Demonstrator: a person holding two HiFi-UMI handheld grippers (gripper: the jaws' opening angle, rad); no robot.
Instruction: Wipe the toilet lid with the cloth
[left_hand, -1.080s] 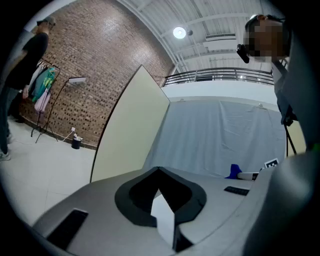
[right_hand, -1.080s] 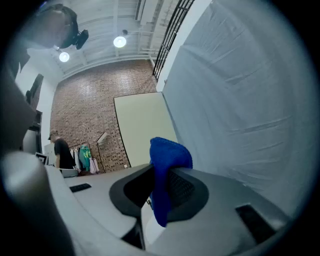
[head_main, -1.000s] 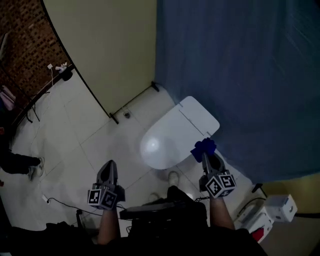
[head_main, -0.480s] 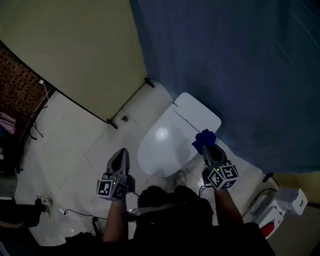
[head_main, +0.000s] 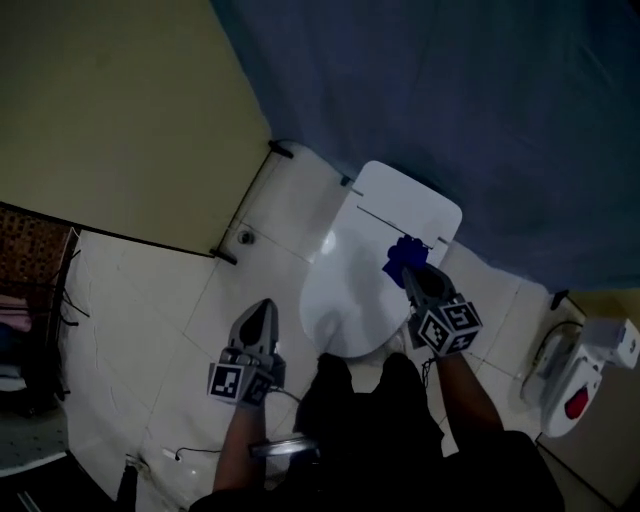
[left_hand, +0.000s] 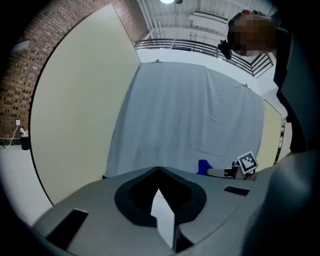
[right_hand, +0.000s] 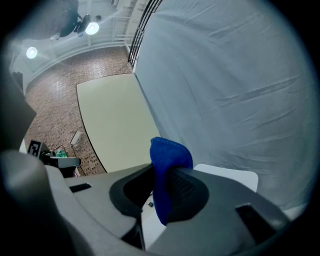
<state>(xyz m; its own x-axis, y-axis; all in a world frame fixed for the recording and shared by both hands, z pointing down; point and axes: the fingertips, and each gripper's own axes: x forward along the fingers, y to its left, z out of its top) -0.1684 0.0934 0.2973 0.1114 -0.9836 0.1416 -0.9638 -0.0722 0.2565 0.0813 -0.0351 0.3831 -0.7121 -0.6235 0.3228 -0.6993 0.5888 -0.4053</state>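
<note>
The right gripper (right_hand: 163, 175) is clamped on a blue cloth (right_hand: 170, 150): in its own view the fabric is pinched between the two jaws, bulges up above their tips and hangs down into the gap between them. In the head view this gripper (head_main: 414, 273) reaches forward over the right side of the toilet lid (head_main: 345, 290), with the cloth (head_main: 403, 257) bunched at its tip above the lid's rear part, close to the hinge line. No view shows whether the cloth touches the lid. The lid is white and lies closed, and a bright reflection sits on its near end.

The left gripper (left_hand: 158, 171) is closed on nothing. Its jaw tips meet, and only a sliver of pale floor shows through the opening behind them. In the head view it (head_main: 262, 312) is held low on the left, over the tiled floor (head_main: 170, 300) just beside the toilet's front edge and well apart from the cloth. From its own view the other gripper's marker cube (left_hand: 247, 161) and a bit of blue cloth show off to the right.

Behind the toilet hangs a blue sheet (head_main: 450, 100), and to its left stands a beige panel (head_main: 120, 120). A brick wall (left_hand: 15, 85) lies farther left. A white unit with a red patch (head_main: 575, 375) stands on the floor at the right edge
</note>
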